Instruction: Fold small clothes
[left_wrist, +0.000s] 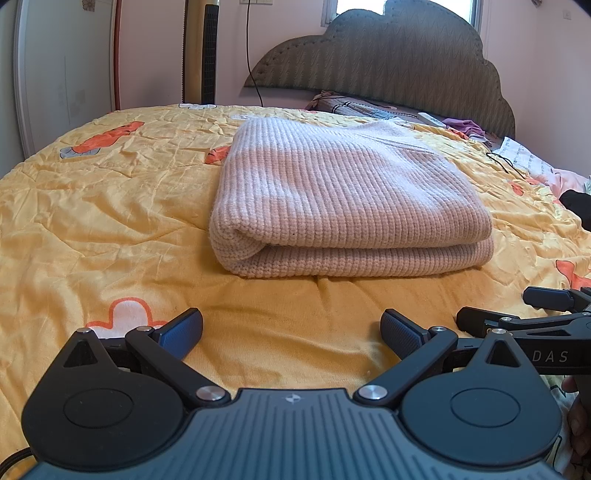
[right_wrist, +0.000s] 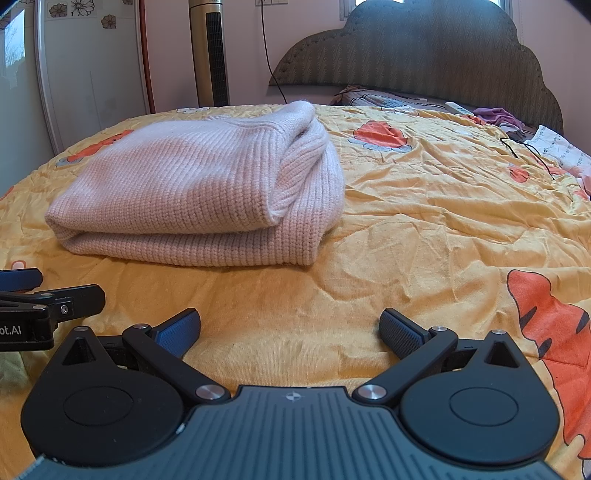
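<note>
We see a pale pink knitted sweater (left_wrist: 343, 199) folded into a thick rectangle on the yellow cartoon-print quilt (left_wrist: 92, 206), its folded edge toward us. From the left wrist view it lies straight ahead of the left gripper (left_wrist: 291, 334), apart from the fingertips, with bare quilt between. From the right wrist view the sweater (right_wrist: 199, 192) sits ahead and to the left of the right gripper (right_wrist: 290, 332), also clear of it. Both grippers are spread wide with nothing between their blue pads (left_wrist: 181, 332), and they rest low over the quilt side by side, each showing at the edge of the other's view. Beyond the sweater stand the scalloped headboard (left_wrist: 388, 55) and a tower fan (right_wrist: 210, 51).
</note>
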